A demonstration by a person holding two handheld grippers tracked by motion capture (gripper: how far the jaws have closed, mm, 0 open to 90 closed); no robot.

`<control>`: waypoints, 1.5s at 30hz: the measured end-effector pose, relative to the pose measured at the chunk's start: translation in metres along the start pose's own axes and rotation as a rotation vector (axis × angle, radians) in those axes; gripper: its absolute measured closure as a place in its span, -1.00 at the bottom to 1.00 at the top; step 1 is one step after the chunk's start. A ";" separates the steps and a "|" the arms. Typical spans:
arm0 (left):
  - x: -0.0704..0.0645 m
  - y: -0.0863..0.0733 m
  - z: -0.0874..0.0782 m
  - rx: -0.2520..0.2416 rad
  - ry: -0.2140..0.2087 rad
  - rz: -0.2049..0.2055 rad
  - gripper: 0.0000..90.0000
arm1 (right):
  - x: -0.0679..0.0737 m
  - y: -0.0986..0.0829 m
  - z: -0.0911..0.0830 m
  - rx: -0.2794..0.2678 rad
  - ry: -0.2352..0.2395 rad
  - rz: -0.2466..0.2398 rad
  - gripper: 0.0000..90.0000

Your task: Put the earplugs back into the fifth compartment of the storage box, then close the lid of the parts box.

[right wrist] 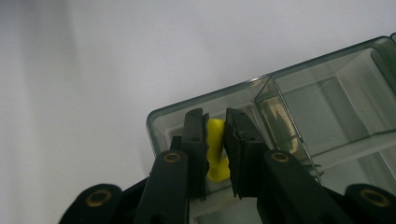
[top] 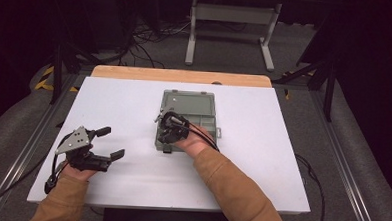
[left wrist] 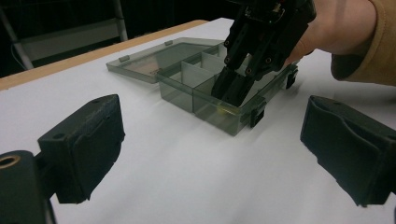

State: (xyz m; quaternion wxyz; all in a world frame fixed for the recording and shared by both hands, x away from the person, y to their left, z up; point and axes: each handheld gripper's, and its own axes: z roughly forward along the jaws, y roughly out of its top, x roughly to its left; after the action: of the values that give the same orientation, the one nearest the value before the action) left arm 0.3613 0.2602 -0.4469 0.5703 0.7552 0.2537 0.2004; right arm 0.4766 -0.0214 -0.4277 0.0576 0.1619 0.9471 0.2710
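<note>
Yellow plastic, a small piece (right wrist: 215,149) half hidden between the jaws of the right tool (right wrist: 215,140), sits clamped in the near-left corner compartment of the smoky box (top: 204,111); its shape is hard to make out. Left tool (top: 110,143) hovers with jaws spread wide, well apart. White tabletop (top: 262,143); dim room, grey floor, cables behind.

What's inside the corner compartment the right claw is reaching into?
A small yellow piece, pinched by the right claw in the box. The claw covers its lower part and the compartment floor beneath.
</note>
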 end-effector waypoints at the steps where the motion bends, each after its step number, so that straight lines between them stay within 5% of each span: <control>1: 0.000 0.000 0.000 -0.001 -0.001 -0.006 -0.85 | 0.000 0.000 0.000 0.000 0.000 0.000 0.65; 9: 0.000 0.000 0.001 0.001 -0.009 -0.006 -0.85 | 0.000 0.000 -0.010 -0.029 -0.022 0.001 0.55; 14: 0.003 0.002 0.005 0.007 0.000 -0.021 -0.88 | -0.002 -0.006 -0.033 -0.056 -0.037 0.024 1.00; 16: 0.004 0.006 0.007 0.023 0.011 -0.052 -0.82 | -0.003 -0.010 -0.045 -0.079 -0.056 0.031 1.00; 17: 0.005 0.008 0.008 0.030 0.022 -0.035 -0.79 | -0.003 -0.012 -0.051 -0.092 -0.066 0.035 1.00; 23: 0.009 0.021 0.015 0.042 0.022 -0.025 -0.40 | -0.011 -0.029 -0.089 -0.136 -0.116 0.037 1.00; 32: 0.014 0.042 0.034 0.169 0.075 0.014 0.65 | -0.034 -0.058 -0.123 -0.163 -0.189 0.065 1.00; 35: 0.015 0.053 0.043 0.197 0.074 -0.029 0.91 | -0.044 -0.067 -0.129 -0.171 -0.196 0.087 1.00; 45: 0.020 0.074 0.067 0.258 0.075 0.013 0.99 | -0.063 -0.078 -0.136 -0.179 -0.220 0.120 1.00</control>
State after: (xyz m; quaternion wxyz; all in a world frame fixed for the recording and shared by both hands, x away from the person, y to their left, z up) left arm 0.4282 0.2048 -0.3938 0.4574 0.8157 0.2938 0.1978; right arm 0.4874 -0.1729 -0.3525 0.1590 0.2412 0.8958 0.3379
